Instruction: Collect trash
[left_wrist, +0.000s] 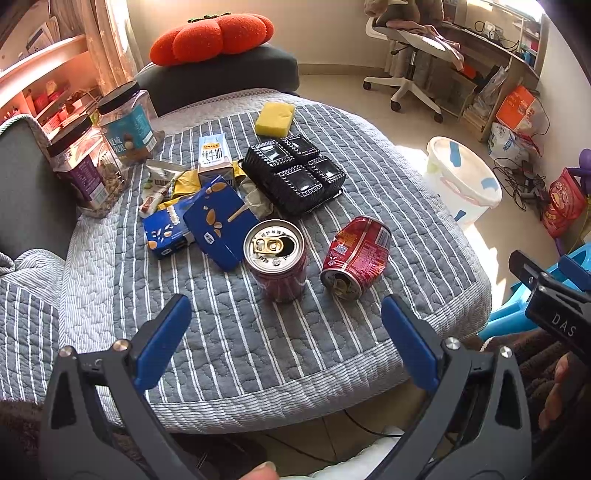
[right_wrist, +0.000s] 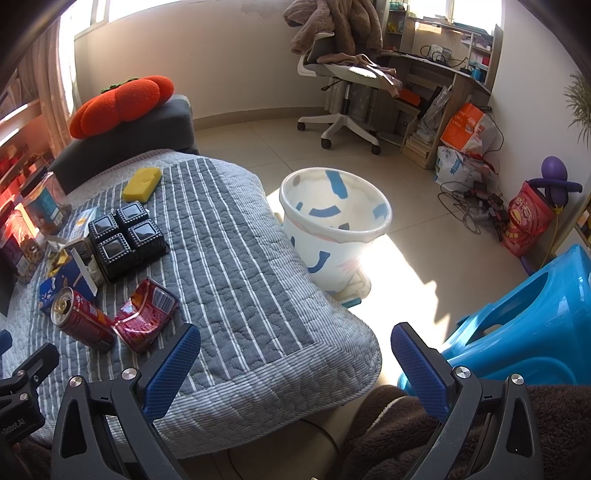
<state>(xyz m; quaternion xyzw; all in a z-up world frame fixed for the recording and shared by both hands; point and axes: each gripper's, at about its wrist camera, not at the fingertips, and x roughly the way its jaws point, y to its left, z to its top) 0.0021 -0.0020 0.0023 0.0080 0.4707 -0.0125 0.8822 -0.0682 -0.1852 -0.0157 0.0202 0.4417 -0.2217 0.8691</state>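
Left gripper (left_wrist: 286, 332) hangs wide open & empty over the near edge of the striped quilt (left_wrist: 236, 332), jaws framing 2 red cans just ahead: 1 upright can (left_wrist: 276, 258), 1 crushed can (left_wrist: 355, 256) on its side, slightly apart. Right gripper (right_wrist: 295, 363) also gapes, holding nothing, aimed past the quilt corner toward the white bin (right_wrist: 334, 229) on the floor. Best bet, judging from here: take the upright can 1st, pads square across its body, below the rim, lifting straight so dregs stay in. Beyond lie blue cartons (left_wrist: 199, 225), a milk carton (left_wrist: 214, 157), wrappers (left_wrist: 162, 184), a black 4-cell tray (left_wrist: 295, 171).
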